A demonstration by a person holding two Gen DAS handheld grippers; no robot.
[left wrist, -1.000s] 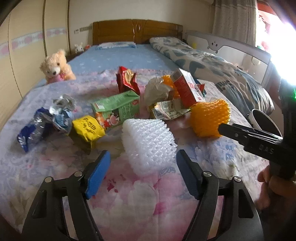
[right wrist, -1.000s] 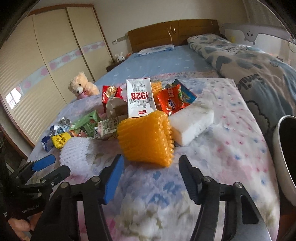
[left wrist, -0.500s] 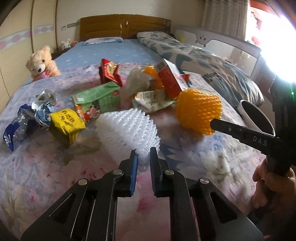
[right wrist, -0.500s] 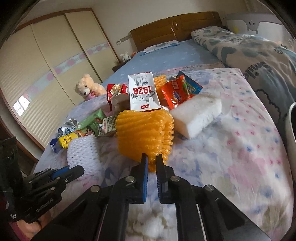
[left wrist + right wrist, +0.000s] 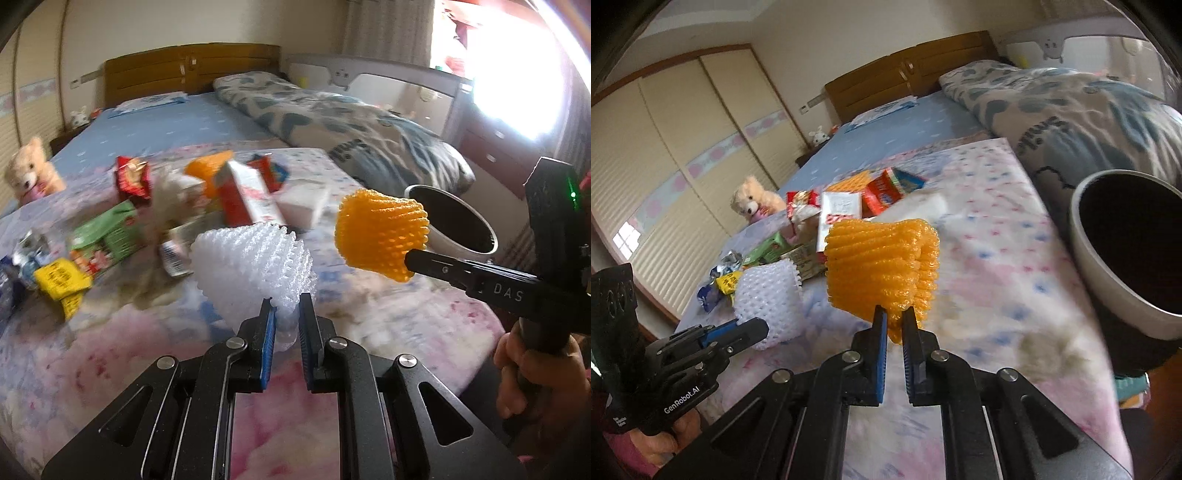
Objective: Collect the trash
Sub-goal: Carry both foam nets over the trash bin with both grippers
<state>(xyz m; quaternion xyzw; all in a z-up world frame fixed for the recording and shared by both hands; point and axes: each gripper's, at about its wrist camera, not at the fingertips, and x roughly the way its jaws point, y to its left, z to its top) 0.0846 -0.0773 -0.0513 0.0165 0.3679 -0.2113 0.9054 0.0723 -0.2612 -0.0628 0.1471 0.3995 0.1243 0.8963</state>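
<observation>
On the bed (image 5: 406,332) with its flowered cover, wrappers and cartons lie scattered. The bin (image 5: 1108,295) at its edge shows only a dark inside. The left gripper (image 5: 284,325) jaws clamp the white foam net (image 5: 255,266); the right gripper (image 5: 894,325) jaws clamp the orange foam net (image 5: 882,273), both lifted.
</observation>
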